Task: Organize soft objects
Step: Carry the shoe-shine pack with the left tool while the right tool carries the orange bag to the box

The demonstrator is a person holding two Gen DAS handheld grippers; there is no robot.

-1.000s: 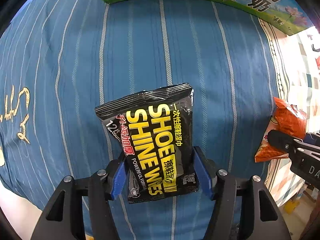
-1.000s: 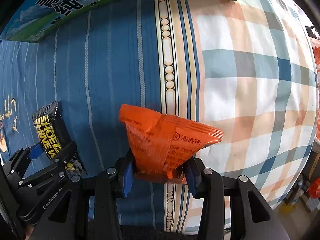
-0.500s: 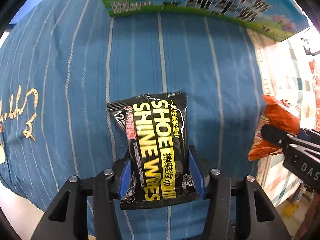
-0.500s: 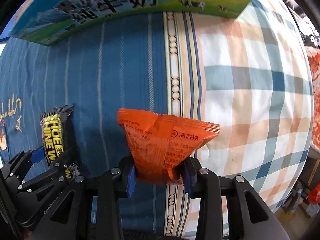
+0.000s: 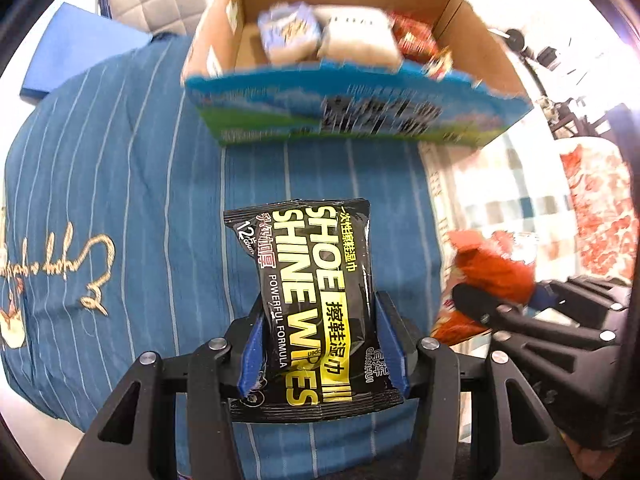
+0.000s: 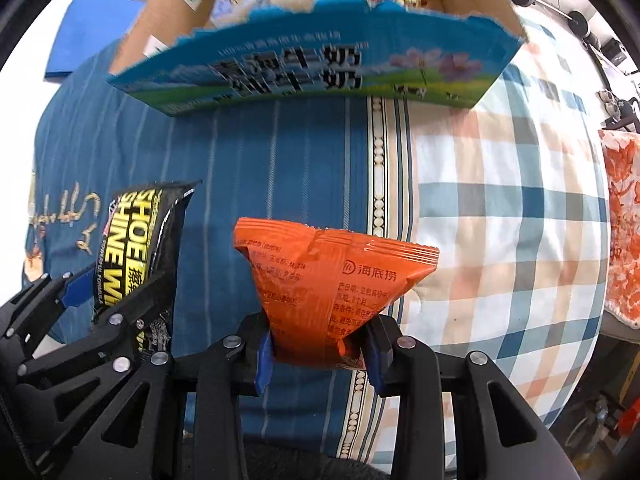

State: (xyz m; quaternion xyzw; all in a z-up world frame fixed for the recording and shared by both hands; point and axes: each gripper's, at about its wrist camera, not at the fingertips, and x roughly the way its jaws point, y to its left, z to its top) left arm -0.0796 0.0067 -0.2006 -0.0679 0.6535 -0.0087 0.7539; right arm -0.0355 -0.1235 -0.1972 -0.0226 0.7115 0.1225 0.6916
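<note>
The black shoe shine wipes pack (image 5: 316, 304) hangs clamped at its lower end in the left gripper (image 5: 322, 344), whose jaws press its sides. Beside it, the right gripper (image 6: 320, 344) has its jaws pinched on an orange snack packet (image 6: 328, 280). Both are held above the blue striped bedsheet (image 5: 120, 184), near an open milk carton box (image 6: 320, 76) holding other packs.

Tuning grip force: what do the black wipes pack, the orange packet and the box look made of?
Black wipes pack: glossy plastic film, likely; it shines and dents under the left gripper.
Orange packet: thin plastic or foil film, creased, with crimped seal edges, pinched in the right gripper.
Box: corrugated cardboard, printed outside, plain brown inside, with a ragged torn rim.
</note>
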